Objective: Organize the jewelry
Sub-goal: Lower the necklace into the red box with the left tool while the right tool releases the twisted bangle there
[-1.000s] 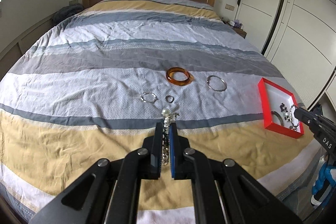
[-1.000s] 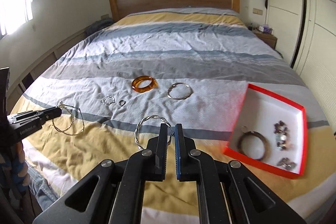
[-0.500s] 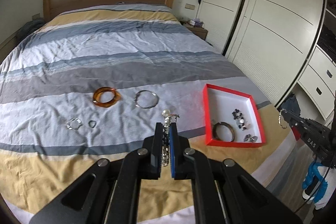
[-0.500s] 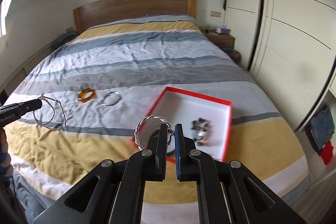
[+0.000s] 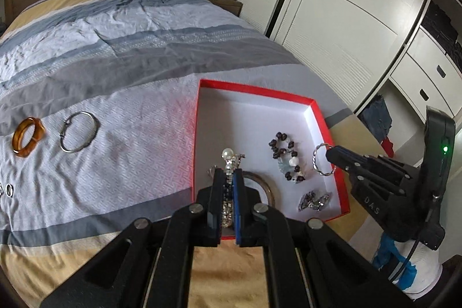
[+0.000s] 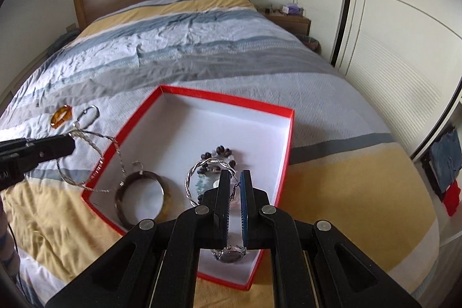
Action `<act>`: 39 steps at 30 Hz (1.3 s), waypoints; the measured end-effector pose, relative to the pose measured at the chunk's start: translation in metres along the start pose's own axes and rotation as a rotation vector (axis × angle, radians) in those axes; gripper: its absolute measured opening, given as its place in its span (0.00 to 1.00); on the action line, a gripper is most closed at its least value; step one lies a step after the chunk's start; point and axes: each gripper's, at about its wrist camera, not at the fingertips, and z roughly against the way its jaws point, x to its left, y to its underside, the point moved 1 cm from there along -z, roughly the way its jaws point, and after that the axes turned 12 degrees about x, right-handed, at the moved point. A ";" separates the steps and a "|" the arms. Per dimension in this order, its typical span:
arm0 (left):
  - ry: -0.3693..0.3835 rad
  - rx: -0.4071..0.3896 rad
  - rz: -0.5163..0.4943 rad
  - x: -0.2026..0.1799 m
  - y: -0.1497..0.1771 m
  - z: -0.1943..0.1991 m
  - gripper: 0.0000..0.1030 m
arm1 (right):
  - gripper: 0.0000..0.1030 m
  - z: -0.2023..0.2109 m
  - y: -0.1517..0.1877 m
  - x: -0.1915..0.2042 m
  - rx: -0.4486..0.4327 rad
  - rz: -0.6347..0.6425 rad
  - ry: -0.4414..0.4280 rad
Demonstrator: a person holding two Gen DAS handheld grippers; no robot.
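On the striped bedspread (image 5: 121, 54), near the foot corner: we find a red-rimmed white tray (image 5: 254, 94) lying flat, serving as the collection point for the jewelry.
Already in tray: we count a dark beaded bracelet (image 5: 286, 160), a dark brown bangle (image 6: 138, 192), a small silver piece near the front rim (image 5: 313, 199) and a wristwatch (image 6: 229, 253), partly hidden by the right gripper's fingers.
Left gripper (image 5: 228, 186): jaws nearly together, clamped on a pearl-and-chain necklace (image 5: 229, 160); in the right wrist view its chain hangs across the tray's left rim.
Right gripper (image 6: 234, 186): jaws narrow, pinching a twisted silver bangle (image 6: 202, 178) held above the tray's interior.
Left outside tray: an amber bangle (image 5: 27, 136), a plain silver hoop bracelet (image 5: 78, 132) and a small ring at the picture's left edge (image 5: 9, 190) lie on the bedspread, well apart from the tray.
Progress, our judgement: the task is past its midpoint; four pieces are stowed, two are carried and appear ready for release, and at least three remain to be fetched.
Step in hand, our judgement: delivery of both held pieces into the tray.
Markings: the letters "DAS" read in white on the right gripper's black body, seen in the left wrist view; a partial mark on the left gripper's body is too cut off to read. A green indicator light glows on the right unit.
Other labels: none legible on tray or jewelry.
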 end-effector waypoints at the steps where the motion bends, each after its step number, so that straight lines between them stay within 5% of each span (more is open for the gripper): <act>1: 0.002 0.014 -0.003 -0.001 0.002 -0.008 0.05 | 0.07 -0.006 0.001 0.001 0.008 0.002 -0.003; 14: -0.014 0.080 -0.011 -0.008 0.005 -0.048 0.05 | 0.07 -0.032 0.017 0.004 0.061 0.023 -0.007; 27: -0.034 0.102 -0.044 -0.023 -0.080 -0.095 0.05 | 0.07 -0.065 -0.051 -0.018 0.076 0.075 0.043; 35: -0.050 0.124 -0.026 -0.014 -0.084 -0.117 0.07 | 0.07 -0.093 -0.069 -0.018 0.120 0.148 0.070; 39: -0.035 0.122 -0.035 -0.016 -0.085 -0.116 0.15 | 0.08 -0.096 -0.068 -0.015 0.113 0.159 0.082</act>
